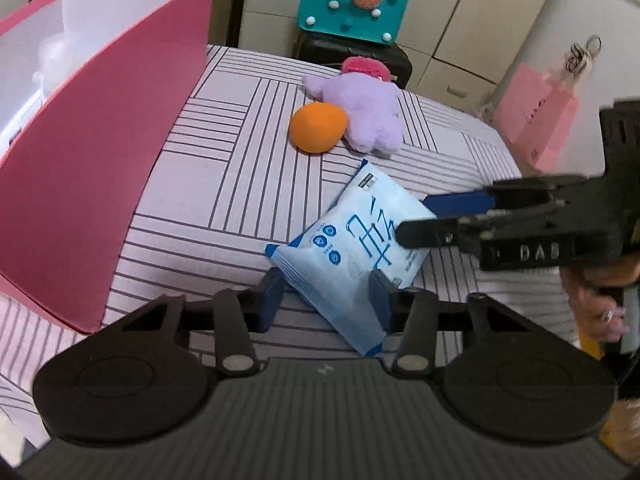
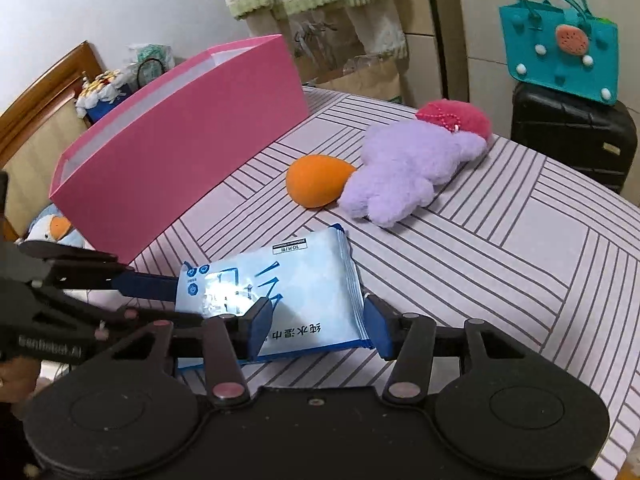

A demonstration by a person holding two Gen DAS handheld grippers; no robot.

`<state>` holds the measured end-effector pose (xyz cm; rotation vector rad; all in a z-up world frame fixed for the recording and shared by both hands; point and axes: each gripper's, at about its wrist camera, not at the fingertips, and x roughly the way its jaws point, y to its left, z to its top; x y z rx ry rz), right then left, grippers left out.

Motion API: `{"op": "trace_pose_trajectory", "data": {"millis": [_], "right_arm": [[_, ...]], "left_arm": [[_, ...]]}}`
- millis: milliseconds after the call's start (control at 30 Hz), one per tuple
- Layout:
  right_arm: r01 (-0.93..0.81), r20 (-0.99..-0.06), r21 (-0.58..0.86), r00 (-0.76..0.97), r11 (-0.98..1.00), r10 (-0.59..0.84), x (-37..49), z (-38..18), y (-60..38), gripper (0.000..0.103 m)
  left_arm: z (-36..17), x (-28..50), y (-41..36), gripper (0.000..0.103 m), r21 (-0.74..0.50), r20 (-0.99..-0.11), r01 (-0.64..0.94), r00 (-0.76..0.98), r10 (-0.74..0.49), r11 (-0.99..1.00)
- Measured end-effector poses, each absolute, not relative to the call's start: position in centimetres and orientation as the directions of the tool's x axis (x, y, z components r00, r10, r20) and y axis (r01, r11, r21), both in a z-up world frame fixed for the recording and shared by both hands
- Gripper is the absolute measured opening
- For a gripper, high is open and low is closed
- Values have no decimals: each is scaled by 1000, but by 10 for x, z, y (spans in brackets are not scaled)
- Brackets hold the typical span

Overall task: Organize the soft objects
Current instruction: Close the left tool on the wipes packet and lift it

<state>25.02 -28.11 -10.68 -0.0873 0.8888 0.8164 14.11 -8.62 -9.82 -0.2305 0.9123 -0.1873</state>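
A pale blue wet-wipe packet [image 1: 352,236] with dark blue lettering and crimped ends lies tilted on the striped bedcover [image 2: 500,240], one end raised. Beyond it an orange egg-shaped soft ball [image 1: 318,128] rests on the cover, touching a lilac plush toy [image 1: 362,114] that lies flat, a bright pink fluffy part at its far end. A large pink box [image 2: 180,152], open-topped with a white inside, stands on the cover, apart from the packet.
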Motion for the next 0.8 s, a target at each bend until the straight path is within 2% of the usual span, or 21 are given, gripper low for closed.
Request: {"op": "trace_pose_trajectory", "data": {"millis": [167,233,367,400,533,700,800], "right_arm": [[-680,-708,217,384,700,592,242,-108,-278,57],[-690,-703,190,402,699,587,235,-107,-276,56],[-677,-685,206,415,706,599,226,-108,-280,54],[-669,-680,214,421,712,600,225,-108,-281,52],[-634,-658,211,471,744,587,212,-110,-285,43],[-575,-653,248,496,780,573,197,-110,-284,44],[-536,-659,288,491,794,570,193,-109,-284,48]], "left_arm": [[-100,145,-88,36,-292,-757,56,596,-267,955],[-102,142,-91,39,-293,-749,35,613,-252,956],[-101,139,-96,38,-277,-744,13,629,-224,961],[-102,140,-94,35,-292,-738,13,633,-234,956],[-104,138,-94,34,-297,-715,29,656,-242,955],[-100,133,-98,34,-263,-712,53,664,-231,963],[-98,133,-94,34,-275,-719,75,646,-257,959]]}}
